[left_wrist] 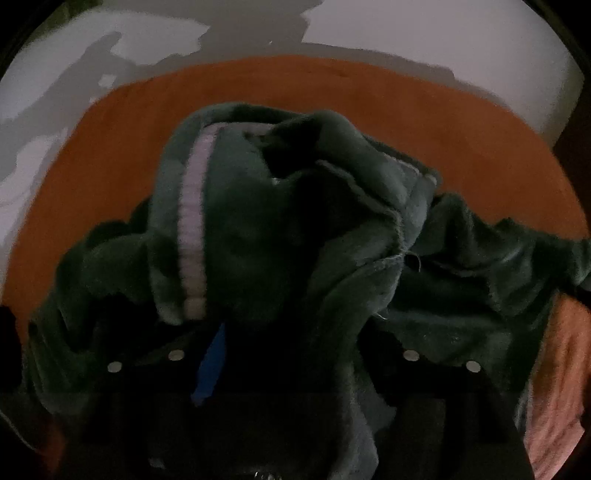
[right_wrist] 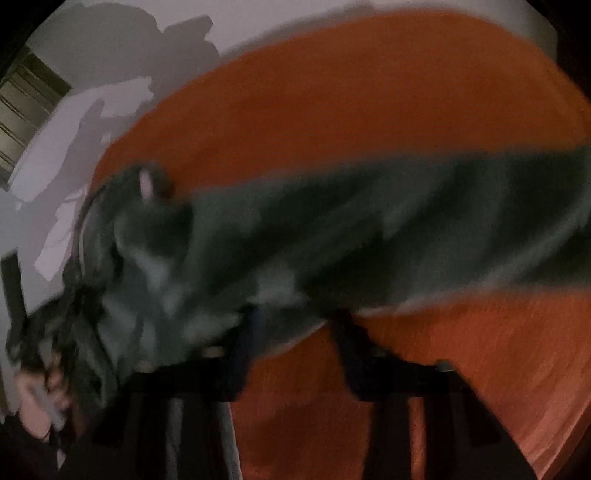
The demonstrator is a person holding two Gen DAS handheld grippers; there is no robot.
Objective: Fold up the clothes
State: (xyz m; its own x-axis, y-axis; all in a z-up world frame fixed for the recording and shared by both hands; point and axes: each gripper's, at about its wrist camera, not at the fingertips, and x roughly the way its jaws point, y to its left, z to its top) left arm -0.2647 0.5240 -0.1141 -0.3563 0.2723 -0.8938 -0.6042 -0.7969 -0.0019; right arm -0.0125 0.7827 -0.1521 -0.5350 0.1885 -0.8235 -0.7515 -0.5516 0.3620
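Dark green fleece (left_wrist: 258, 221) filled the left wrist view from centre to the bottom edge, heaped over the left gripper (left_wrist: 295, 369) so that only its screwed finger bases and one blue pad (left_wrist: 210, 369) at 7 o'clock showed. The bases stood wide apart, but the cloth hid the tips, so I could not tell whether that claw was pinching the fleece or merely standing spread beneath it. A pale ribbed strip (left_wrist: 192, 229) ran down the garment at 10 o'clock. Behind the heap an orange bedcover (left_wrist: 332, 85) stretched from 9 through 12 to 3 o'clock, with a white wall (left_wrist: 443, 29) above it, crossed by grey shadows.

In the right wrist view, heavily blurred, the same fleece (right_wrist: 369, 221) hung as a broad band from 8 o'clock to 3 o'clock, lifted clear of the orange bedcover (right_wrist: 369, 92), which showed both above and below it. The right gripper (right_wrist: 293, 332) rose from 6 o'clock with the garment's lower edge lying across its fingertips; orange showed between the two fingers lower down, yet the blur left it unclear whether the tips were pressed on the hem. A hand (right_wrist: 37, 391) appeared at 8 o'clock, beside the bunched end of the fleece.
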